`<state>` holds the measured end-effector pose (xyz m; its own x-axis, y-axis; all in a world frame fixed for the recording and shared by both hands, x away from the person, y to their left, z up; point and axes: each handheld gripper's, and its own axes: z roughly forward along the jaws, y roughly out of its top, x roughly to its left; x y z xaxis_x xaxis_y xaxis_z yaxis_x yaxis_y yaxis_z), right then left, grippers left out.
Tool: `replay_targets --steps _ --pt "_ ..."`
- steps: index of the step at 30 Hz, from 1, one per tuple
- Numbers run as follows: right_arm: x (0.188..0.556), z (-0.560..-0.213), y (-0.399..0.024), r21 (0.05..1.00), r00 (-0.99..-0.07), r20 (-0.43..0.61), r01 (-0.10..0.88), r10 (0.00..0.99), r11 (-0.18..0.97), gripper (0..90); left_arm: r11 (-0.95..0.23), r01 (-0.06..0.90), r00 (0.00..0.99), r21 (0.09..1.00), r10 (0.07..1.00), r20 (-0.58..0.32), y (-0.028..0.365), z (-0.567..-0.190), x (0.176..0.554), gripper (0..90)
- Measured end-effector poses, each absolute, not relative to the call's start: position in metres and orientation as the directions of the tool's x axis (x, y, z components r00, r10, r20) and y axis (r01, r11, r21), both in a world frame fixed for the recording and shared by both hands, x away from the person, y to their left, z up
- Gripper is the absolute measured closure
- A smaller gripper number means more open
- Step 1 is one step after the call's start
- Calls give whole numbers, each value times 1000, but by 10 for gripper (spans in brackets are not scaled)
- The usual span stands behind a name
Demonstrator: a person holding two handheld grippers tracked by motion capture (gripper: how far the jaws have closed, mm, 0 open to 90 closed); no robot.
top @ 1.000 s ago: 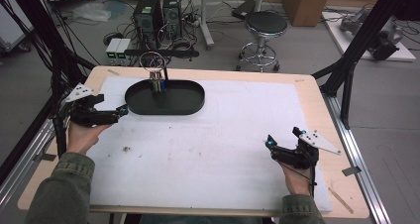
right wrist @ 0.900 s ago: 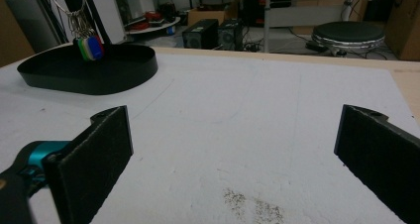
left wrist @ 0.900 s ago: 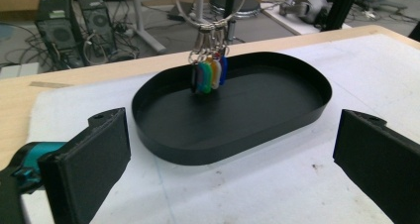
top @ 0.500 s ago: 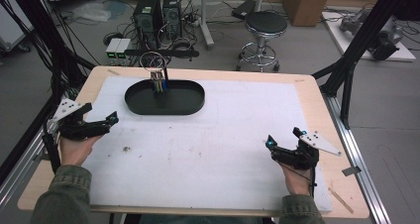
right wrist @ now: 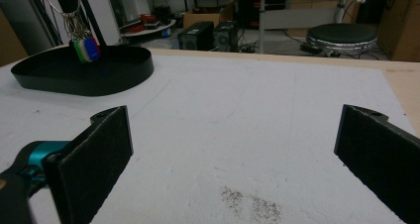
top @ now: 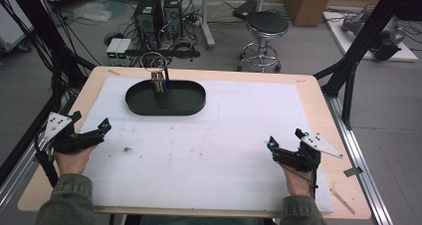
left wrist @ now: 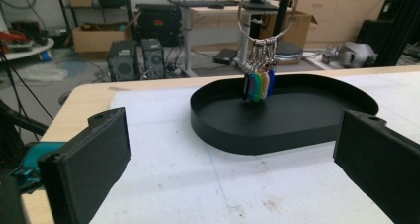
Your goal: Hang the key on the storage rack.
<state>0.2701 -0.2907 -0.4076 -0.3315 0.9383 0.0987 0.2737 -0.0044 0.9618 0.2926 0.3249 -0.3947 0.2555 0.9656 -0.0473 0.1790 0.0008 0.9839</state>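
Keys [top: 159, 84] with coloured tags hang straight down from a big ring [top: 153, 60], their tips in the black oval tray [top: 191, 103] at 11 o'clock on the table [top: 308, 88]. The tray's long side runs left to right. The left gripper [top: 94, 133] sits at 9 o'clock, jaws wide and holding nothing. The right gripper [top: 283, 146] sits at 4 o'clock, also wide and holding nothing. Both point away from the person.
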Motion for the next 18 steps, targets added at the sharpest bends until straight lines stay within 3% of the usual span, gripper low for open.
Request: replay_targets --steps 18 --pt "269 -409 -292 961 -317 100 276 943 -9 4 58 193 221 979 970 -101 338 -417 283 16"
